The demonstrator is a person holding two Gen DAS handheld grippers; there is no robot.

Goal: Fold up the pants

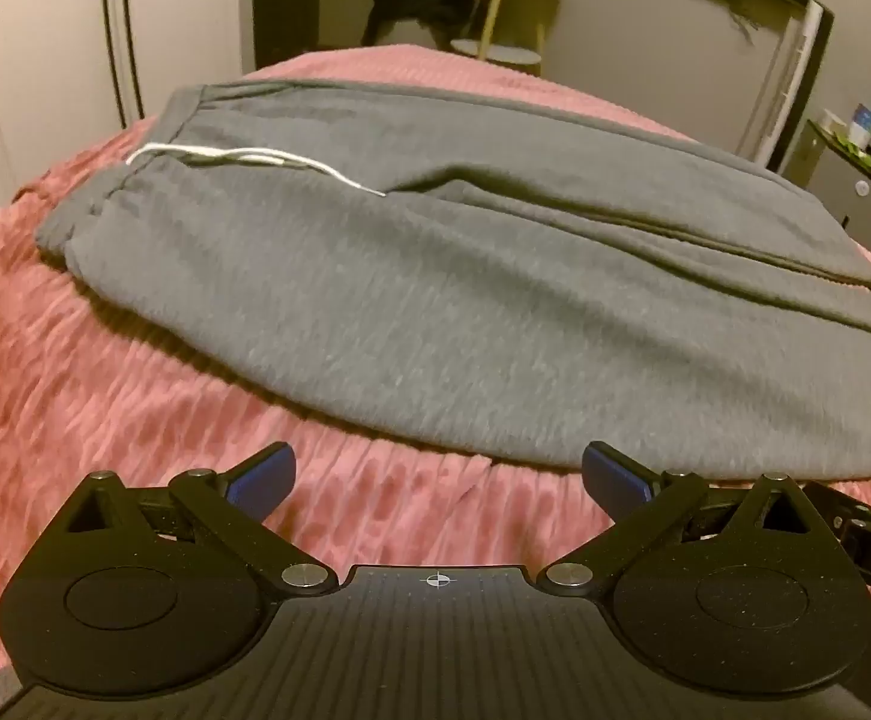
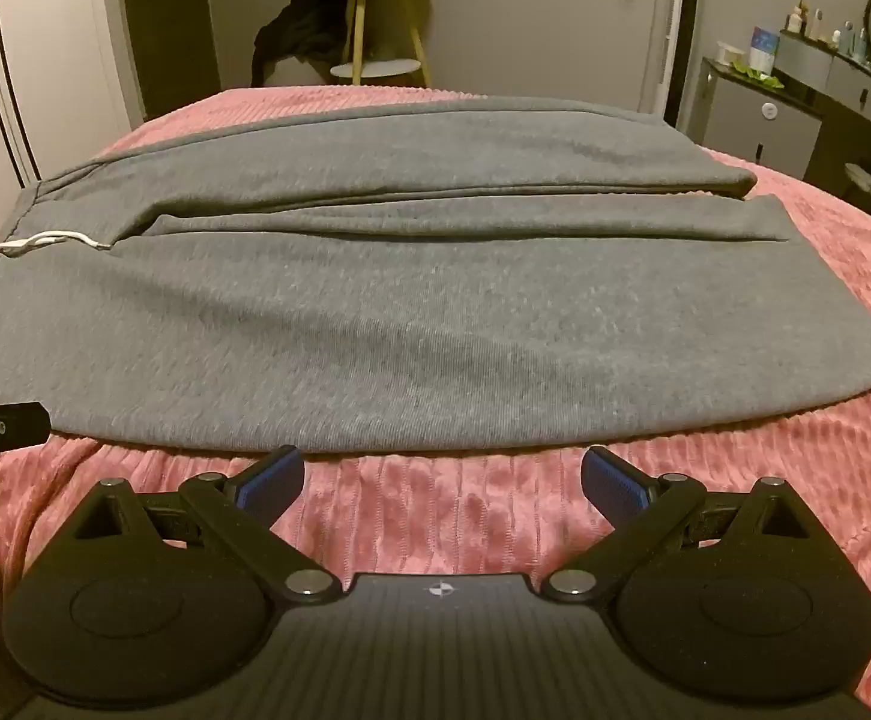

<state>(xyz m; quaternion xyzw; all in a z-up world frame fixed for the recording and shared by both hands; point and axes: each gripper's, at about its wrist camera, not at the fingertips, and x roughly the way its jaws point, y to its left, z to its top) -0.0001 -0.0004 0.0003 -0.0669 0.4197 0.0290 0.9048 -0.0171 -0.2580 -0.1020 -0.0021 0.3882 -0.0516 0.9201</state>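
Two grippers: both hold nothing, each with its jaws spread wide.
Left gripper (image 1: 438,474): blue pads far apart, over bare pink blanket just short of the near edge of the pants; its right pad sits at that edge, contact unclear.
Right gripper (image 2: 442,474): blue pads equally wide, tips just beside the near hem line of the grey cloth, over the blanket.
Neighbouring tool: a black part of the left gripper (image 2: 0,435) shows at the left edge of the right wrist view, touching or just beside the pants' near edge.
Pants (image 1: 411,252): grey sweatpants lying flat across the bed, unfolded, waistband to the left, legs running to the right, one leg nearer, one farther.
Drawstring (image 1: 243,159): white cord lying loose on the waist area.
Blanket (image 1: 105,396): pink ribbed cover under the pants on all sides.
Side table (image 2: 375,24): beyond the bed, small items on top, too blurred to name; a dark garment (image 2: 297,30) hangs beside it.
Dresser (image 2: 795,108): far right, with bottles and small boxes on top.
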